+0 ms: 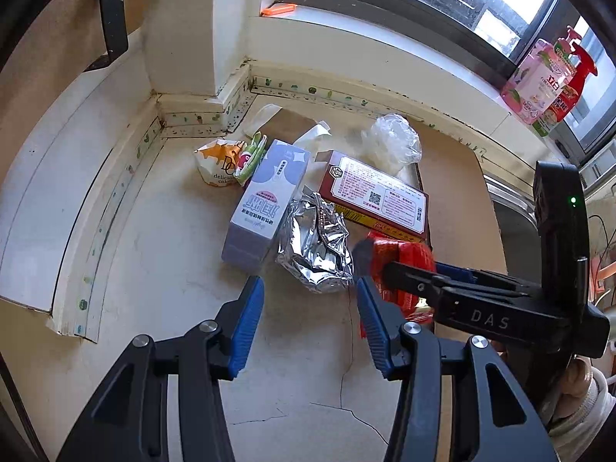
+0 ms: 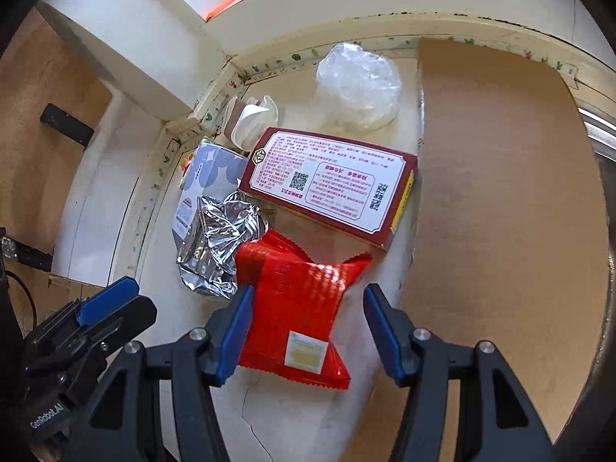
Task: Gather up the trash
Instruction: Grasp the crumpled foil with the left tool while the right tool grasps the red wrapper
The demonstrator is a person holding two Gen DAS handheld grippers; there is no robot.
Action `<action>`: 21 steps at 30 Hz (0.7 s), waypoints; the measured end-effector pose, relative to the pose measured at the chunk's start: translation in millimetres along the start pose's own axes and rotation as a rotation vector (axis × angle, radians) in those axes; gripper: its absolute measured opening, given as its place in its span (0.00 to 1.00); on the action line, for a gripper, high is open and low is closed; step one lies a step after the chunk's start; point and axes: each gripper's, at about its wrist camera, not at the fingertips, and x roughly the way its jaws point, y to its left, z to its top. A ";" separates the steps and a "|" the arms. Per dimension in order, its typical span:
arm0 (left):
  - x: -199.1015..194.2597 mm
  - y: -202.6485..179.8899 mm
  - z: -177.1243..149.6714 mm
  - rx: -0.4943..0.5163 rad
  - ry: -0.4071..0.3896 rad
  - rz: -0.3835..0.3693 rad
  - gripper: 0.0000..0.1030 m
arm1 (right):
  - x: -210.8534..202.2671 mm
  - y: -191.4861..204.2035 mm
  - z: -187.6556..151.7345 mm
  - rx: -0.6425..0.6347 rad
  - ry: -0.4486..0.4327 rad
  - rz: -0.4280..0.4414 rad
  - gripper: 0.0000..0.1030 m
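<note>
A heap of trash lies on the pale counter (image 1: 161, 231). It holds a lilac carton (image 1: 265, 200) (image 2: 208, 177), a crumpled foil bag (image 1: 315, 246) (image 2: 215, 246), a dark red box with a white label (image 1: 379, 196) (image 2: 331, 181), a red wrapper (image 2: 296, 308) (image 1: 408, 254) and a clear plastic bag (image 1: 392, 142) (image 2: 358, 84). My left gripper (image 1: 308, 283) stands open just short of the foil bag's near edge. My right gripper (image 2: 308, 288) is open and straddles the red wrapper, its right pad clear of it.
A cake cup wrapper (image 1: 215, 165) and a green-pink wrapper (image 1: 250, 158) lie in the far corner, beside white paper scraps (image 2: 250, 119). A brown cardboard sheet (image 2: 500, 192) covers the counter on the right, a sink (image 1: 512, 211) beyond it. Spray bottles (image 1: 546, 84) stand on the window sill.
</note>
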 end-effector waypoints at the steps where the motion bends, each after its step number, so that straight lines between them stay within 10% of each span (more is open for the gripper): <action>1: 2.7 0.3 1.9 -0.002 0.003 0.003 0.47 | 4.9 -0.1 0.2 0.001 0.012 0.003 0.57; 5: 13.5 4.6 8.5 -0.027 0.013 -0.003 0.47 | 12.3 1.5 0.6 -0.022 0.009 0.011 0.56; 7: 17.2 6.5 10.9 -0.044 0.016 -0.016 0.47 | 12.6 2.3 0.6 -0.037 0.019 0.026 0.33; 10: 23.0 6.0 13.4 -0.056 0.021 -0.042 0.47 | 8.4 -0.2 0.6 -0.046 0.025 0.040 0.25; 21: 54.5 1.5 20.3 -0.103 0.081 -0.077 0.47 | -24.1 -3.8 0.8 -0.072 -0.055 0.071 0.17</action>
